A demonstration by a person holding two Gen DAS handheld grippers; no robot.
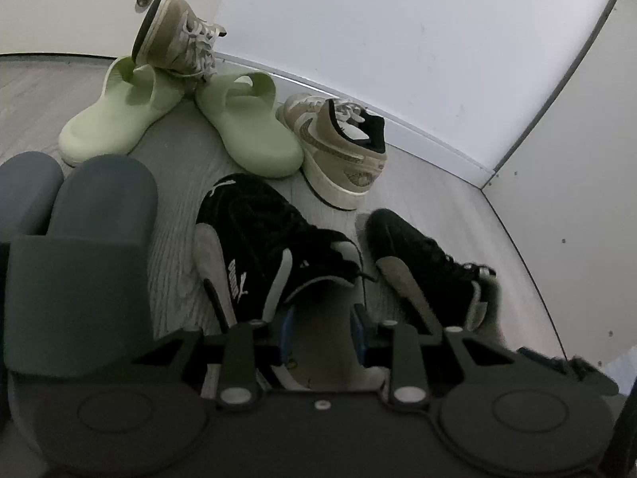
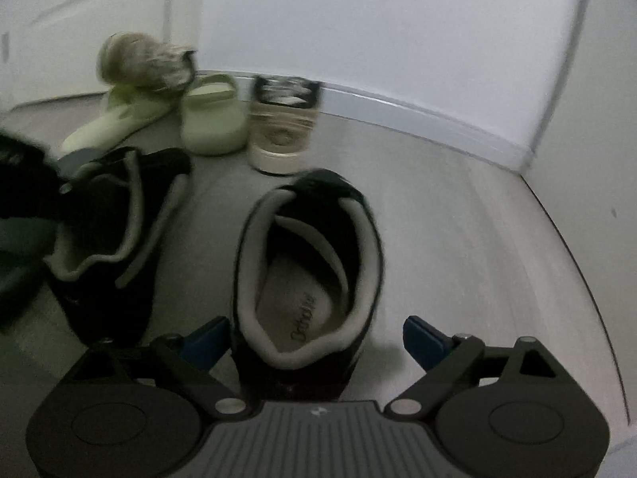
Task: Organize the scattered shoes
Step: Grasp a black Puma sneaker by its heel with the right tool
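A black sneaker with a white stripe [image 1: 258,239] lies tilted on the floor, its heel end at my left gripper [image 1: 323,332]. The blue pads [image 1: 286,334] stand a little apart, with the shoe's pale inside showing between them and nothing pinched. A second black sneaker [image 1: 430,263] stands to its right. In the right wrist view that sneaker [image 2: 310,271] stands upright with its opening facing me. My right gripper [image 2: 316,338] is open wide and straddles its heel, with floor showing beside the right pad [image 2: 422,338]. The other black sneaker [image 2: 115,231] lies to the left.
Two pale green slides [image 1: 119,119] [image 1: 247,127] lie further back. One tan high-top [image 1: 342,151] stands by the baseboard; another [image 1: 179,36] is tipped onto a slide. Grey slides [image 1: 99,219] sit close on the left. A white wall and a side panel [image 1: 577,199] enclose the corner.
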